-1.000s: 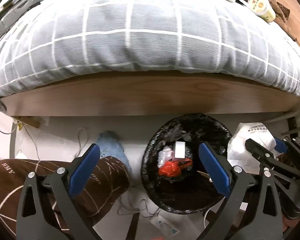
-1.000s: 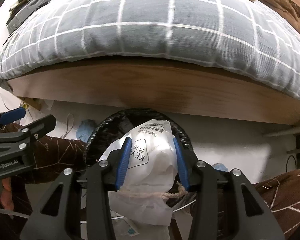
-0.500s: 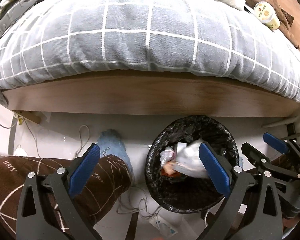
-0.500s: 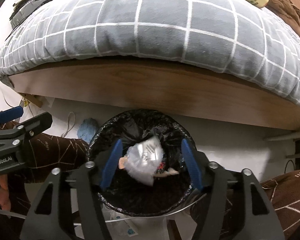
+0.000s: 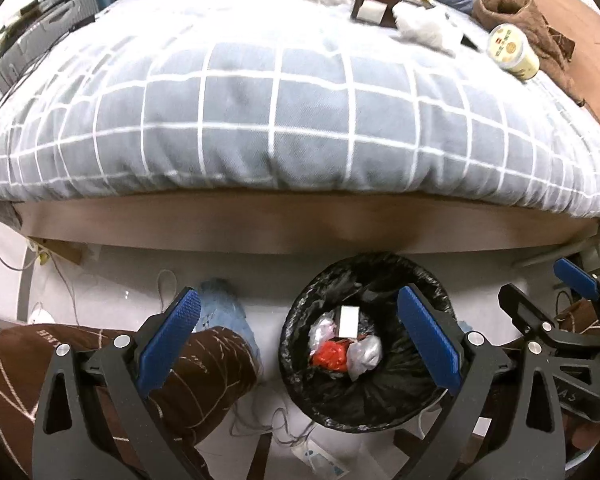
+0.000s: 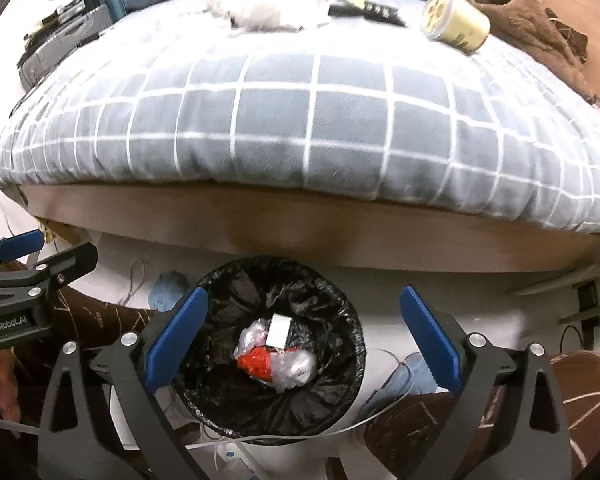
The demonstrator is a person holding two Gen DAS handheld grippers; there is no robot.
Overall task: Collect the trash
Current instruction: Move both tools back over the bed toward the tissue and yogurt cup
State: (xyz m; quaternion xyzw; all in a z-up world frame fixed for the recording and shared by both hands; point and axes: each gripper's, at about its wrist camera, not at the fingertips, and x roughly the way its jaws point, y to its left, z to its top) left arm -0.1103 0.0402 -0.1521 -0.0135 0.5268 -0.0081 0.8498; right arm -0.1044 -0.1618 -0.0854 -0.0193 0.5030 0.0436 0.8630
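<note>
Looks partway done: white bag (image 6: 296, 368) down in the near bin (image 6: 356, 344), right gripper (image 6: 304, 344) just opened and empty, left gripper (image 5: 300, 344) gaping too, jar (image 6: 456, 24) and scraps (image 6: 260, 14) waiting far up on the bed (image 6: 300, 120).

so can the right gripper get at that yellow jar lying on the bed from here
Probably yes: the right gripper is open and empty, and the yellow jar lies uncovered on the quilt, though across the bed.

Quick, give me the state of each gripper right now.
Left gripper: open, holding nothing.
Right gripper: open and empty, jaws just opened; the white bag lies in the bin.
</note>
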